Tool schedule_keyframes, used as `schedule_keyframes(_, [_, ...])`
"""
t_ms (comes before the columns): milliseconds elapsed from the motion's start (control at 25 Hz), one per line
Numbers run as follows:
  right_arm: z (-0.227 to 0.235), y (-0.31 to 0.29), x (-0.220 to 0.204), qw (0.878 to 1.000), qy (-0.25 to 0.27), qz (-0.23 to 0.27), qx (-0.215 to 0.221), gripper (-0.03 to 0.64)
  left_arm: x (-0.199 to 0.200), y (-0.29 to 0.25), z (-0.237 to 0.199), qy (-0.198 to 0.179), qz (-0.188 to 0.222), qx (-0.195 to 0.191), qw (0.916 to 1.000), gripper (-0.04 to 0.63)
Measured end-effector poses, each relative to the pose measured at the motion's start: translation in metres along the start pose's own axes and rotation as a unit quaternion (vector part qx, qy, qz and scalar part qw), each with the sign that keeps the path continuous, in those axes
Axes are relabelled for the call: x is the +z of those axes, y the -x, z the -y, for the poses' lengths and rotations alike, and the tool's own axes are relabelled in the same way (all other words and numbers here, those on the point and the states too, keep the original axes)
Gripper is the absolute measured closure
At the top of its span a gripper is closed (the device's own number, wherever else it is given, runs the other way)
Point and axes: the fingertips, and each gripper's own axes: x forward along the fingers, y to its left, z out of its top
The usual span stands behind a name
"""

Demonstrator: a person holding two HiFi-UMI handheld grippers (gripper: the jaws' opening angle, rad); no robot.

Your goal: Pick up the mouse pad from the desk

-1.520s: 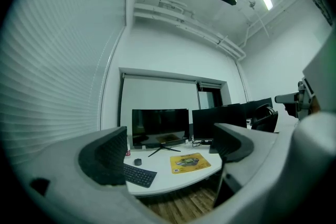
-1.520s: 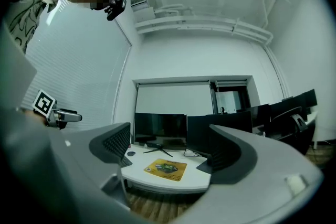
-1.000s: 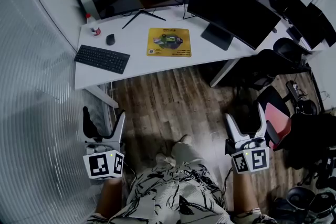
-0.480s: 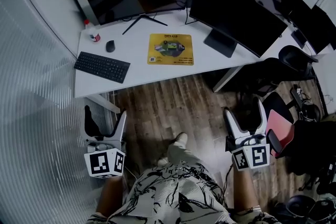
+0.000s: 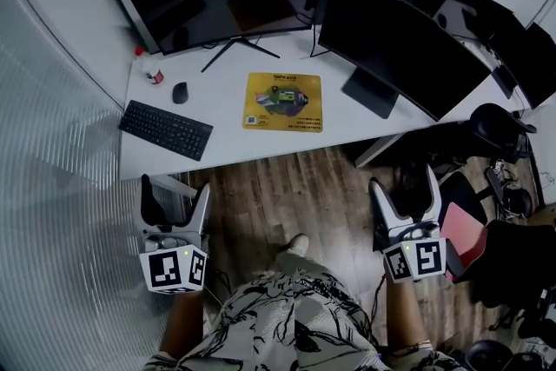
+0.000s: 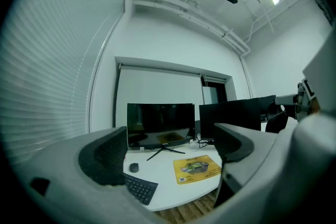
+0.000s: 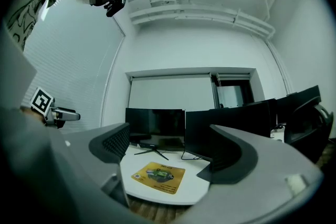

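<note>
The mouse pad [image 5: 282, 102] lies flat on the white desk [image 5: 226, 142], well apart from both tools. It sits in front of the curved monitor [image 5: 226, 0], to the right of the mouse [image 5: 180, 92] and keyboard [image 5: 165, 129], and just left of the second monitor [image 5: 400, 48] and its stand. The left gripper [image 5: 174, 195] and the right gripper [image 5: 405, 191] hang low by the person's sides over the wooden floor. Each has its jaws spread wide with nothing between the pads, and both gripper views show the desk far off through the gap. The pad is yellow, with a printed picture at its centre, a small square code near its lower left corner and lines of writing above and below. The writing is too small to read here, so no brand can be given. It looks thin, light and limp, and probably has a grippy underside that clings to the desk. A pinch from straight above would likely find no edge. The near edge or a near corner seems the best place to take hold, either peeled up or drawn over the desk's front lip so that one jaw gets beneath. Once lifted it will likely droop, so a hold well in from the corner should serve better.
</note>
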Motion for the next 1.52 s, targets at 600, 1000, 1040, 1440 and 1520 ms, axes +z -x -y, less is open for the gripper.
schedule_keyframes(600, [0.053, -0.085, -0.022, 0.999, -0.019, -0.009, 0.038, 0.138, -0.009, -0.079, 0.027, -0.001, -0.012, 0.02, 0.9997, 0.092])
schedule_keyframes(1000, [0.055, -0.115, -0.046, 0.998, -0.036, -0.033, 0.049, 0.138, -0.034, -0.099, 0.038, -0.009, -0.05, -0.002, 0.9987, 0.092])
schedule_keyframes(1040, [0.056, -0.118, -0.047, 0.998, -0.036, -0.035, 0.047, 0.138, -0.037, -0.103, 0.037, -0.007, -0.052, -0.001, 0.9986, 0.092])
schedule_keyframes(1440, [0.078, -0.184, -0.036, 0.999, -0.039, -0.018, 0.011, 0.138, -0.028, -0.187, 0.007, -0.005, -0.047, -0.005, 0.9989, 0.092])
schedule_keyframes(1520, [0.081, -0.2, -0.031, 0.999, -0.04, -0.013, 0.007, 0.138, -0.022, -0.208, 0.004, -0.007, -0.045, -0.012, 0.9989, 0.092])
